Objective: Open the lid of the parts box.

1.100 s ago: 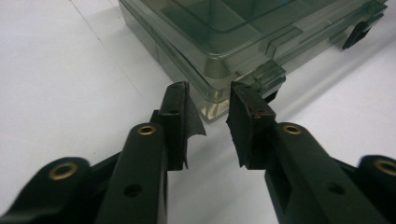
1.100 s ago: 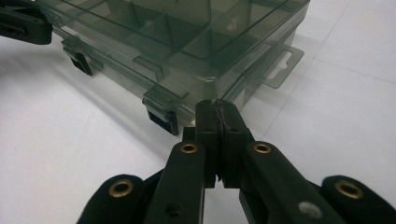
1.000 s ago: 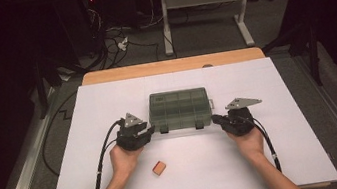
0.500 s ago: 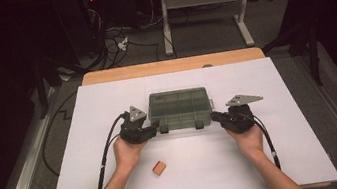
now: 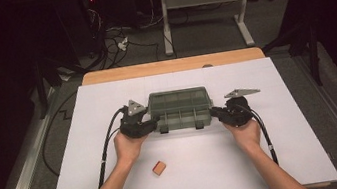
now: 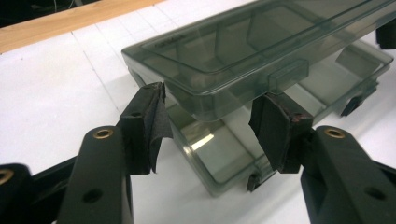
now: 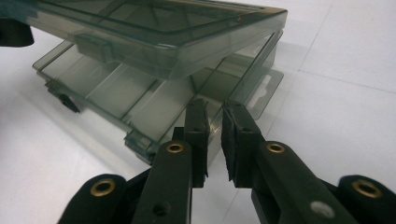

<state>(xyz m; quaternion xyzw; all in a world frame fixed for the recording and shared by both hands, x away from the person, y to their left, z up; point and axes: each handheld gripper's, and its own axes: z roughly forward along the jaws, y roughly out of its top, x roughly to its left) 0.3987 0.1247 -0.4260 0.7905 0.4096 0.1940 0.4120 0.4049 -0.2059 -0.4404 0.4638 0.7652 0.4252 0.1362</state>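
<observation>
The smoky clear plastic organiser box (image 5: 179, 109) sits mid-worktop (image 5: 93, 176) on the white sheet, and its lid (image 6: 261, 44) is lifted off the tray, hinged up at a shallow angle, the divided compartments showing underneath. The left hand-held gripper (image 6: 210, 123) is at the box's left front corner, jaws just opened and now spread wide; the raised corner of the lid sits in the gap between the pads, which press on nothing. The right hand-held gripper (image 7: 215, 140) is at the right front corner, jaws just easing apart and only a narrow slit between the pads (image 7: 238, 140); the tray's edge lies just beyond the tips, and nothing sits in the slit. A small orange block (image 5: 159, 167) lies near the person's left forearm, well apart from the box.
</observation>
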